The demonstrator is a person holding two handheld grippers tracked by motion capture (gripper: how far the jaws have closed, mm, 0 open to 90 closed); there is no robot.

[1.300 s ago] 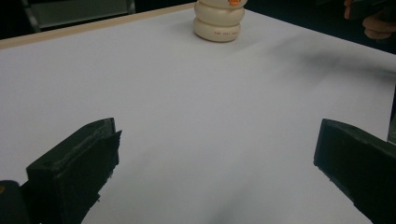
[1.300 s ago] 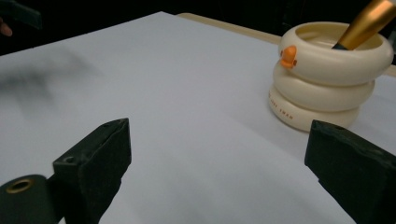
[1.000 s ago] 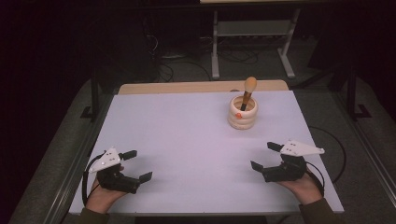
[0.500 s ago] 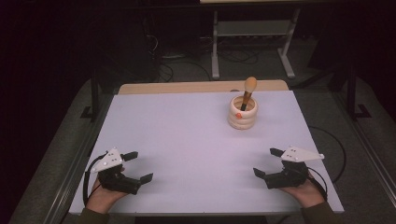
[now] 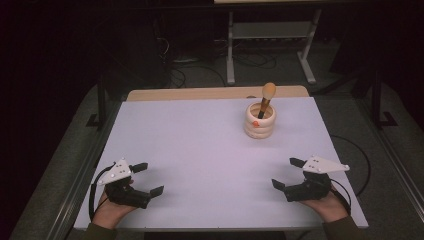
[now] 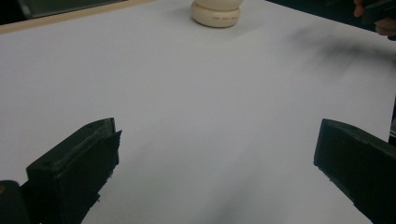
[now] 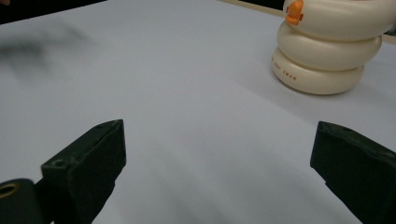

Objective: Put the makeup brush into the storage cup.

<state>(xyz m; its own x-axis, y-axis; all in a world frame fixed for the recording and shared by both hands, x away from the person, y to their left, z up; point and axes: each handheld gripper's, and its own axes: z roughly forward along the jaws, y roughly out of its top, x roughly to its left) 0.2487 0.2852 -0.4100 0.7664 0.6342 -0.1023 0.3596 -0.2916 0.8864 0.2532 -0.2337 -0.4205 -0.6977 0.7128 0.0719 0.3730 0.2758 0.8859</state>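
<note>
A cream ring-shaped holder with an orange mark stands on the white table, toward the back right. A brush with a tan rounded head leans out of it. The same holder appears far off in the left gripper view and close at the upper right in the right gripper view. My left gripper rests open near the front left edge, nothing between its jaws. Near the front right, my right gripper is open and empty too.
The table's front edge runs just under both hands. A wooden strip borders the far side. Beyond it stand a metal stand and cables on the dark floor.
Both grippers have drawn slightly back toward the front edge of the table. The holder and brush have not moved.
</note>
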